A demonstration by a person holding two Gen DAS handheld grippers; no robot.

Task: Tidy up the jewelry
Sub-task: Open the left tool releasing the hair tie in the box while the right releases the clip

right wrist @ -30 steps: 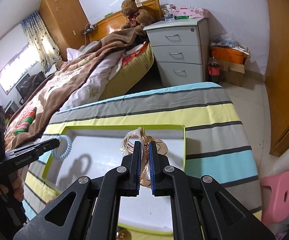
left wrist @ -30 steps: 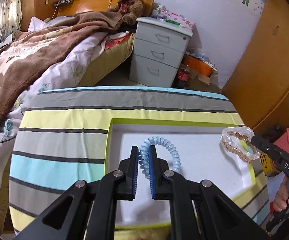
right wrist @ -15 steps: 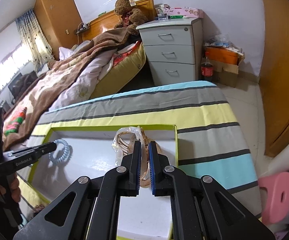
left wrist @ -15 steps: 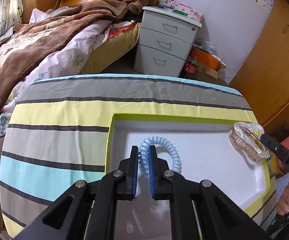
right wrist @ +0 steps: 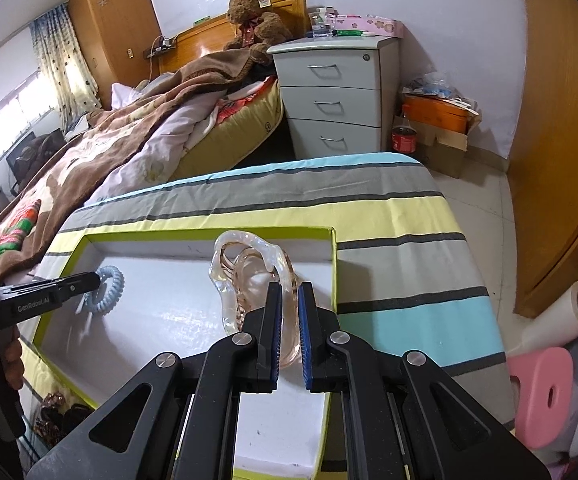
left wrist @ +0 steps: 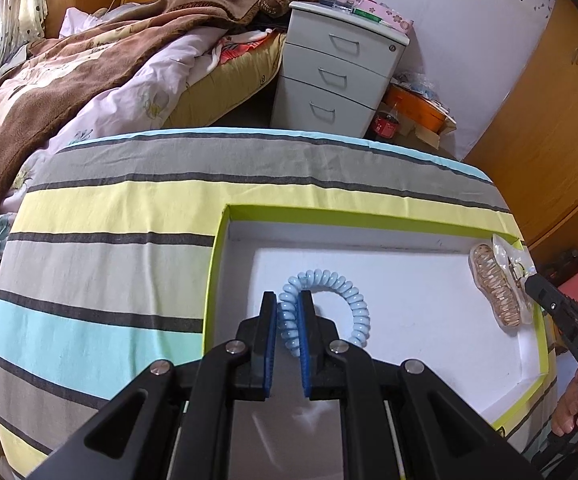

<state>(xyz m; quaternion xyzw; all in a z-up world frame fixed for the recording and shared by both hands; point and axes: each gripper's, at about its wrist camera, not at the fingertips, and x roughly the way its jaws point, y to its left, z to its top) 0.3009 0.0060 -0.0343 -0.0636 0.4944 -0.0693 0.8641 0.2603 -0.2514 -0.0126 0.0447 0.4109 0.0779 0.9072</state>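
Tray [left wrist: 369,220] on table [left wrist: 129,208], directly under both grippers. Coil [left wrist: 325,280] in tray, one side between left fingers [left wrist: 269,328], loop curving off to their right. Clip [right wrist: 249,264] between right fingers [right wrist: 273,320], jutting ahead and left of them. Bed [right wrist: 129,140] and drawers [right wrist: 329,100] beyond table.

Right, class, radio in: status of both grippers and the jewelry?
Left gripper shut on blue coil hair tie. Right gripper shut on clear hair claw. Both over the white tray. Nothing in the way.
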